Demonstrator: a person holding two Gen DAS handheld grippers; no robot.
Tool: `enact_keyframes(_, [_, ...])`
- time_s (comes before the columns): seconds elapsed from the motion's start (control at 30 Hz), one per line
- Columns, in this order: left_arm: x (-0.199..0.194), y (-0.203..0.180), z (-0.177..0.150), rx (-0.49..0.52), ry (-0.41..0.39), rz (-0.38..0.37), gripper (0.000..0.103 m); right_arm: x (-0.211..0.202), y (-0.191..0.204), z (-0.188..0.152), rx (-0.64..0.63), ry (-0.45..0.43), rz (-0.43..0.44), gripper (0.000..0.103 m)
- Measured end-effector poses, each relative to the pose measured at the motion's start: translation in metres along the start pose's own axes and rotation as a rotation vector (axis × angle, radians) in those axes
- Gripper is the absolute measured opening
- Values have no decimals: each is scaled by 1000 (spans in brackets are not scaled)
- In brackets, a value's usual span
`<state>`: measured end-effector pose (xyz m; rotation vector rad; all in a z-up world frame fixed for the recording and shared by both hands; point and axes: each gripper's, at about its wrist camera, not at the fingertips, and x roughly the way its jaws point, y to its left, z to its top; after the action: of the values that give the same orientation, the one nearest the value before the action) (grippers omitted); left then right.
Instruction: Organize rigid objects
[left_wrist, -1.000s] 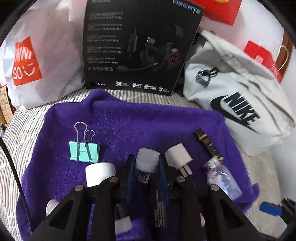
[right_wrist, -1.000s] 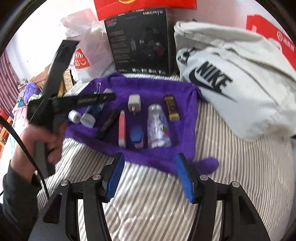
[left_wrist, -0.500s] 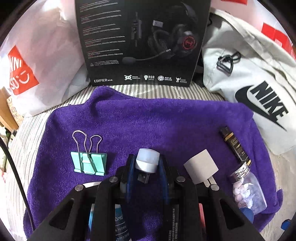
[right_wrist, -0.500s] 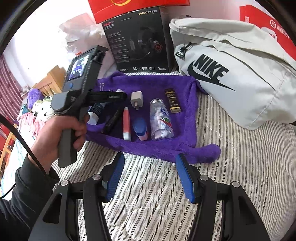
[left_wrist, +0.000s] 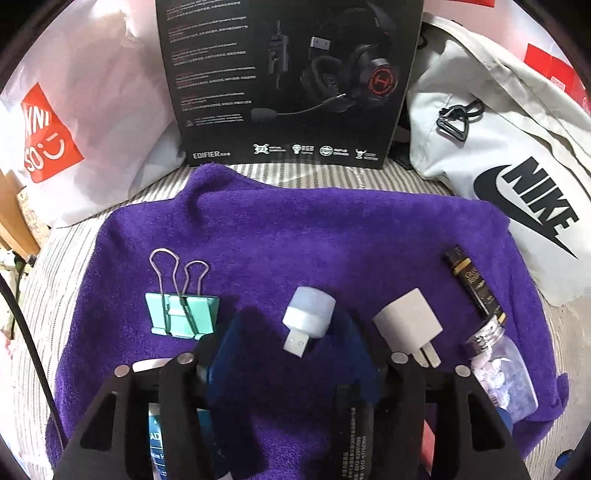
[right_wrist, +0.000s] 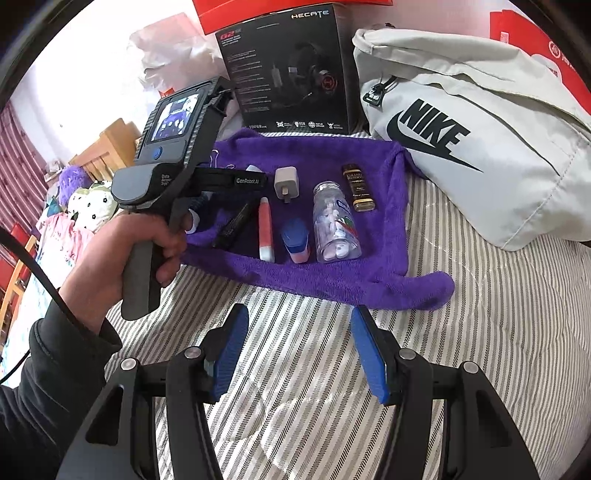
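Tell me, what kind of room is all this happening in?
Probably a bedroom at home: the purple towel lies on a striped quilted bedspread, with plush toys at one side and a Nike bag and shopping bags piled behind.

On the purple towel we count one mint binder clip, one USB night light, one white wall charger, one pill bottle, one black-and-gold box, one red-and-white tube and one black pen.
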<state>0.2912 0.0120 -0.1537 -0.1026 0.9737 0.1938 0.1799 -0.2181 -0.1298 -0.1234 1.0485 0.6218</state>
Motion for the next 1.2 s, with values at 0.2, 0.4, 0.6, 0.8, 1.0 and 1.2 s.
enact_keyframes(0.2, [-7,2,-5,-40,-41,10,69,-3,0,-2,4,-4,2,57])
enact_keyframes(0.4, [-21,1,-14,-41,-86,1,75,-7,-2,-8,11,-12,-9,61])
enact_keyframes(0.6, [-35,-2,-21,-33,-108,-5,76,-14,-14,-29,42,-13,-58,61])
enact_keyframes(0.8, [-61,-3,-35,-35,-143,-26,78,-19,-39,-55,135,3,-83,61])
enact_keyframes(1.0, [-94,-4,-53,-16,-176,-19,89,-19,-49,-70,193,4,-106,62])
enact_keyframes(1.2, [-133,0,-81,-25,-195,-46,95,-21,-50,-78,226,-7,-112,62])
